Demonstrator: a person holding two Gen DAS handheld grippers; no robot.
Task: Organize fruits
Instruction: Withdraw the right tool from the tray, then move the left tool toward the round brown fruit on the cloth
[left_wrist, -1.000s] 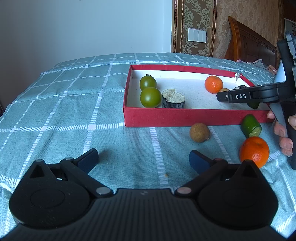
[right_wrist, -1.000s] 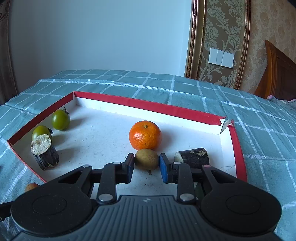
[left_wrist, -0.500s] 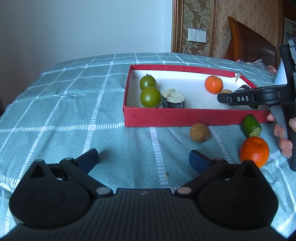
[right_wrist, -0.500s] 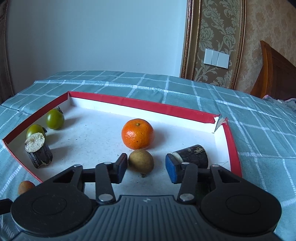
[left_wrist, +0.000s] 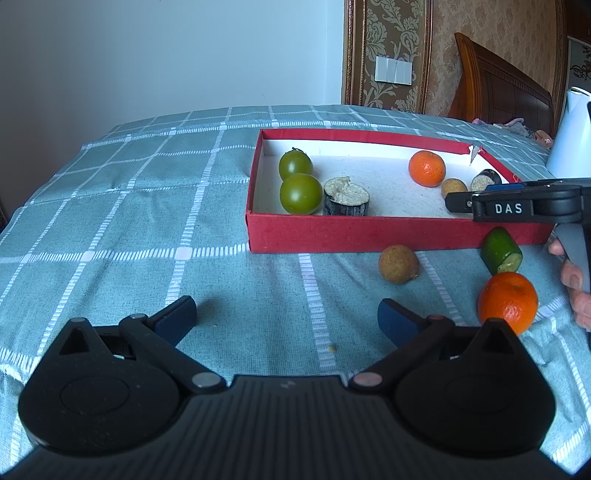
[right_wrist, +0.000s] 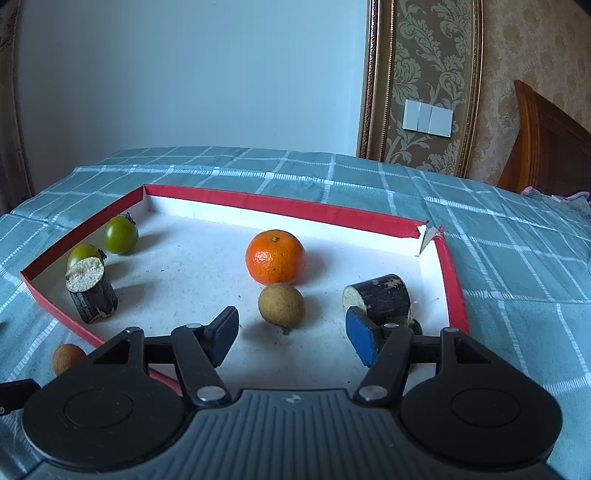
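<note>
Just changed: the right gripper (right_wrist: 291, 334) was clamped on the brown longan (right_wrist: 281, 304) a second ago — its jaws have just been opening, and the fruit now rests free on the tray floor, touching neither pad.
Meaning: that piece looks delivered, just in front of the tangerine (right_wrist: 275, 256) inside the red tray (right_wrist: 280, 205).
Left gripper (left_wrist: 286, 317): spread wide, empty, hovering over the cloth.
Still outside: a second longan (left_wrist: 398, 264), a cucumber chunk (left_wrist: 501, 251) and another tangerine (left_wrist: 508, 302).
Surface, room: teal checked bedspread (left_wrist: 147, 221) — pale wall behind.

Your right gripper (right_wrist: 291, 334) has just been opening, jaws apart with nothing pressed between them. Your left gripper (left_wrist: 286, 317) hangs wide open, empty.
</note>
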